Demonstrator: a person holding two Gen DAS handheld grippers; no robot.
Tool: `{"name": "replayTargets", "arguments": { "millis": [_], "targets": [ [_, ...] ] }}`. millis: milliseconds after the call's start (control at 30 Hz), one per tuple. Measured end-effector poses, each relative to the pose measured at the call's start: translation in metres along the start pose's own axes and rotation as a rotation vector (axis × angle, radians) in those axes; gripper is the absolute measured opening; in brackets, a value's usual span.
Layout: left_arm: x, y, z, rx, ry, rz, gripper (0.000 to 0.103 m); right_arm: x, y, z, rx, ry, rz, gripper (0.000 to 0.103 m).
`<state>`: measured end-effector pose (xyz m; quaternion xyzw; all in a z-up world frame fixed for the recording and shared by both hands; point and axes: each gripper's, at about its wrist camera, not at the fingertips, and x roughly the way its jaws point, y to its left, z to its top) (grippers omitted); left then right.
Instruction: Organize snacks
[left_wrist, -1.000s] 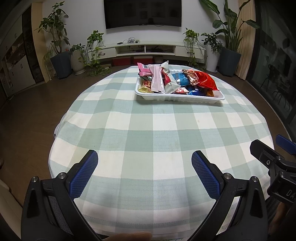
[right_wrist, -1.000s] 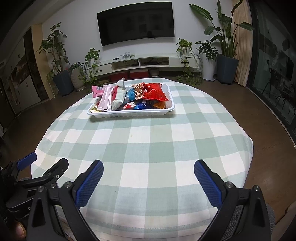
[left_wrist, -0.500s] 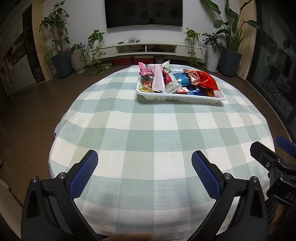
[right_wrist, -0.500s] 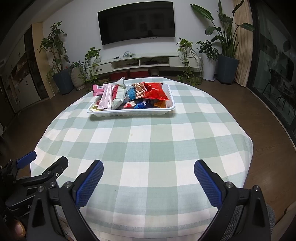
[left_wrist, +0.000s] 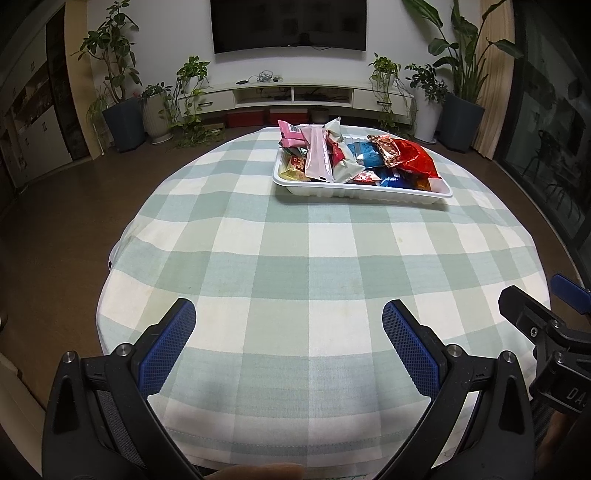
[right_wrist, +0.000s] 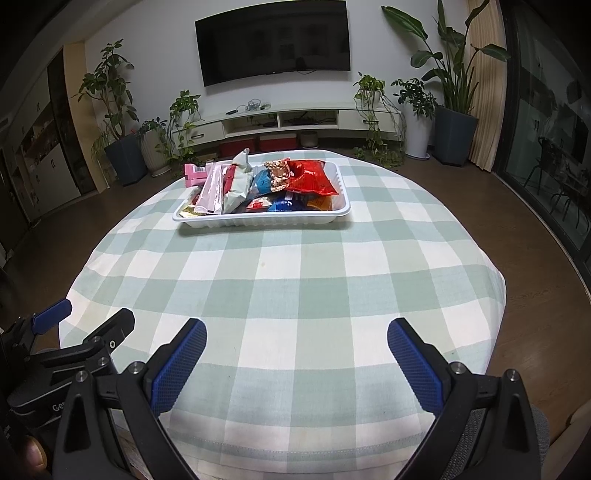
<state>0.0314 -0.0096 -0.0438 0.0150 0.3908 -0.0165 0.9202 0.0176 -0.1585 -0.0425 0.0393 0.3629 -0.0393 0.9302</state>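
A white tray (left_wrist: 354, 192) stands at the far side of the round table, piled with snack packets: a red bag (left_wrist: 415, 158), a pink-and-clear long pack (left_wrist: 317, 158), a blue pack (left_wrist: 365, 155) and others. It also shows in the right wrist view (right_wrist: 266, 220), with the red bag (right_wrist: 310, 179) on top. My left gripper (left_wrist: 289, 321) is open and empty over the near table edge. My right gripper (right_wrist: 296, 341) is open and empty beside it, also at the near edge. Both are far from the tray.
The table wears a green-and-white checked cloth (left_wrist: 306, 258). Beyond it are a low TV cabinet (left_wrist: 295, 98), a wall TV and potted plants (left_wrist: 122, 110). The right gripper's body shows at the left view's right edge (left_wrist: 546, 332).
Both views have shifted very slightly; the tray sits a touch lower in the frames. Both grippers stay open and empty.
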Motion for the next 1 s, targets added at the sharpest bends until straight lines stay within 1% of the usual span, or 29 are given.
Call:
{"name": "replayTargets", "arguments": {
  "millis": [433,733,800,900,1000],
  "targets": [
    [0.003,0.000,0.001,-0.005,0.011,-0.003,0.102,0.000,0.001,0.001,-0.001,0.002,0.000,0.101],
    [0.009,0.000,-0.002,-0.010,0.037,-0.004,0.102,0.000,0.001,0.002,-0.001,0.004,0.000,0.101],
    [0.008,-0.001,-0.003,0.002,0.024,-0.005,0.103,0.000,0.000,-0.002,-0.002,0.007,0.002,0.101],
    [0.004,-0.003,-0.003,0.020,-0.003,0.015,0.103,-0.001,-0.001,-0.009,0.001,0.014,0.004,0.101],
    [0.005,-0.002,-0.002,0.015,0.000,0.024,0.103,-0.003,-0.004,-0.015,0.004,0.022,0.005,0.101]
  ]
}}
